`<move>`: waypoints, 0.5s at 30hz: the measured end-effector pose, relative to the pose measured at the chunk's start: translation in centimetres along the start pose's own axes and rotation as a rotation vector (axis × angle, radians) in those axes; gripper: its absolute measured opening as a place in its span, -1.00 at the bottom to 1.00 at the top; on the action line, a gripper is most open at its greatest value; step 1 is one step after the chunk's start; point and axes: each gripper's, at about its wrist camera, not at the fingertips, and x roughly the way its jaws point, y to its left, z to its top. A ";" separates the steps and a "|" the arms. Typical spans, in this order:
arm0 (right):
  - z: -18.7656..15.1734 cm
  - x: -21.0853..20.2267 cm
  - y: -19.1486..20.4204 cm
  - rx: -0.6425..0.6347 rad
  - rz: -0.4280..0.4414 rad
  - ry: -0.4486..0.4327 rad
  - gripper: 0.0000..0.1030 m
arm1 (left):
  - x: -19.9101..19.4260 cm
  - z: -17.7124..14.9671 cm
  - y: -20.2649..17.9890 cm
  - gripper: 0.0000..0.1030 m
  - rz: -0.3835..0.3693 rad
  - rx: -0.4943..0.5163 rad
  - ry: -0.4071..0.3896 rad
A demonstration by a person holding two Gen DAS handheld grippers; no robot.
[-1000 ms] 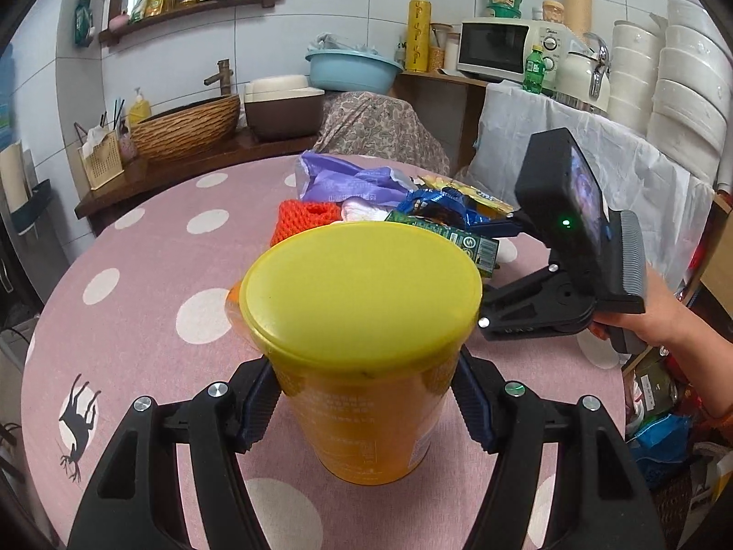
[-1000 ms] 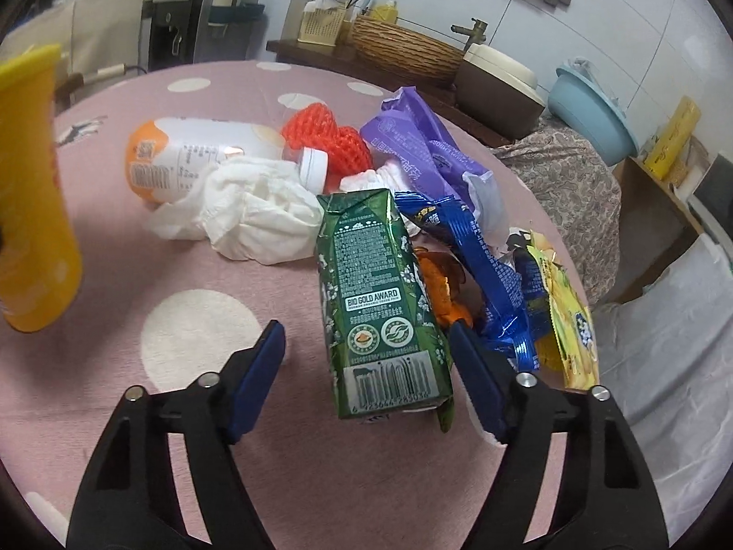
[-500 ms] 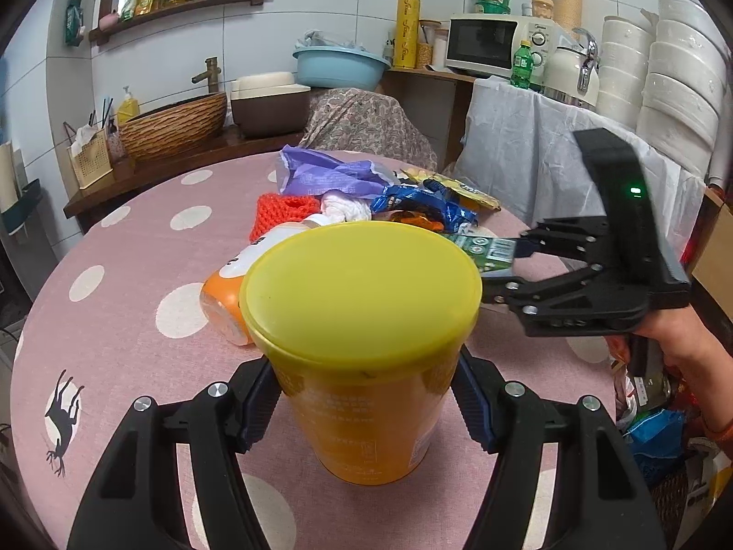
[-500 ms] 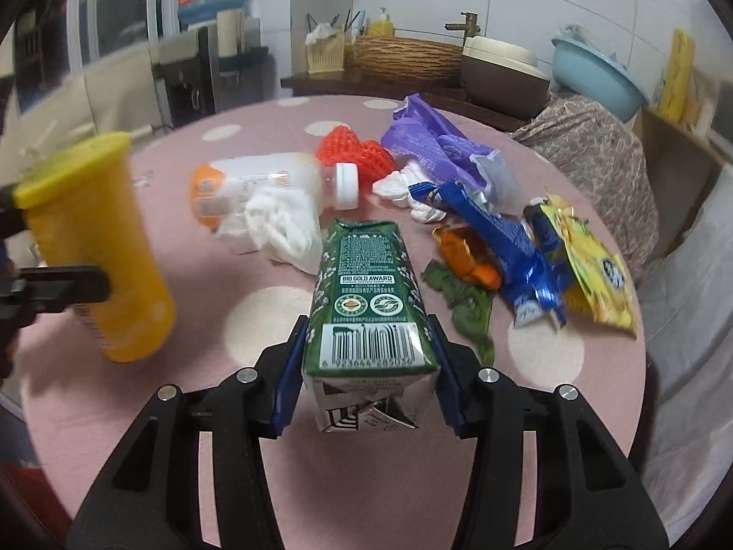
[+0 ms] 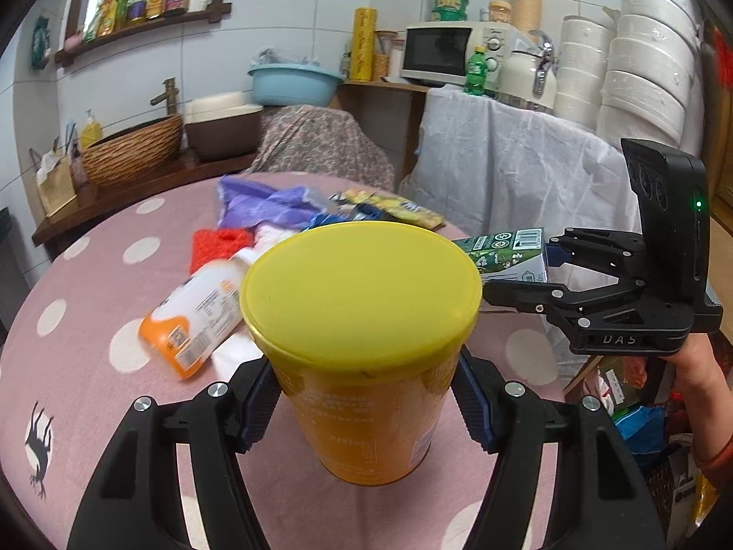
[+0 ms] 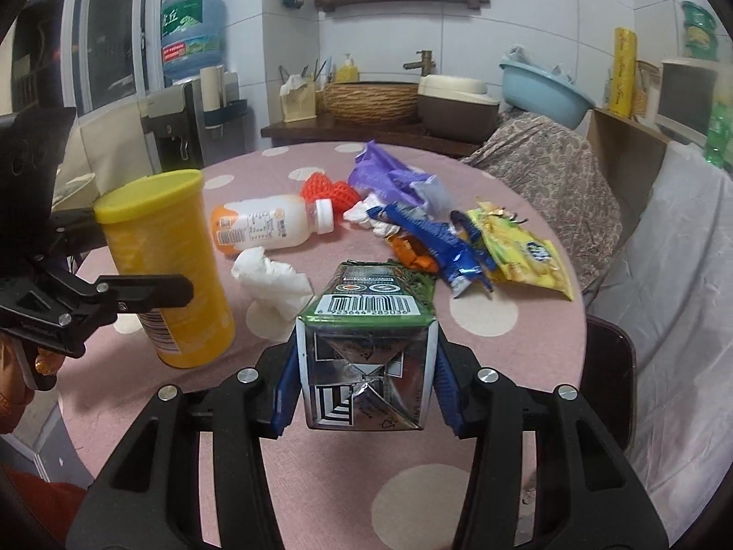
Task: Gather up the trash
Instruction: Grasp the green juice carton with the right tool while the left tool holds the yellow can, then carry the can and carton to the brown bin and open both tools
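My left gripper (image 5: 366, 398) is shut on a yellow-lidded orange canister (image 5: 362, 321), held above the pink dotted table (image 5: 82, 334). My right gripper (image 6: 364, 378) is shut on a green drink carton (image 6: 366, 343), lifted off the table; the carton (image 5: 508, 254) also shows at the right of the left wrist view. The canister (image 6: 169, 266) hangs at the left in the right wrist view. On the table lie a white bottle with an orange base (image 6: 270, 227), a crumpled tissue (image 6: 272, 282), an orange net (image 6: 327, 190), a purple bag (image 6: 389, 178), a blue wrapper (image 6: 435, 240) and a yellow snack bag (image 6: 522, 247).
A covered chair (image 6: 549, 165) stands past the table's far edge. A white-draped stand (image 5: 517, 174) with a microwave is at the right. A wooden counter (image 6: 348, 130) holds a woven basket and bowls. Bags of rubbish (image 5: 637, 412) sit on the floor right of the table.
My right gripper closed on the green carton and raised it off the table, rolling level. The left gripper with the canister drifted sideways, uncovering the white bottle.
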 end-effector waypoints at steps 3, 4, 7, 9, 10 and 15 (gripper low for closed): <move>0.2 -2.4 -1.8 0.021 -0.063 -0.040 -0.04 | 0.5 1.8 -1.7 0.28 -0.051 0.039 -0.016; 0.2 -3.4 -2.7 0.036 -0.087 -0.055 -0.04 | 1.0 2.8 -2.5 0.28 -0.070 0.059 -0.022; -0.3 -5.9 -6.2 0.078 -0.187 -0.083 -0.04 | 2.9 5.9 -4.7 0.28 -0.128 0.084 -0.024; -1.1 -6.8 -9.2 0.121 -0.261 -0.081 -0.04 | 4.6 7.8 -6.0 0.28 -0.157 0.093 -0.016; -1.9 -7.0 -11.3 0.148 -0.306 -0.071 -0.04 | 5.8 9.2 -7.0 0.28 -0.172 0.107 -0.011; -5.9 -3.5 -19.7 0.229 -0.433 0.057 -0.04 | 11.5 13.6 -11.5 0.28 -0.198 0.168 0.019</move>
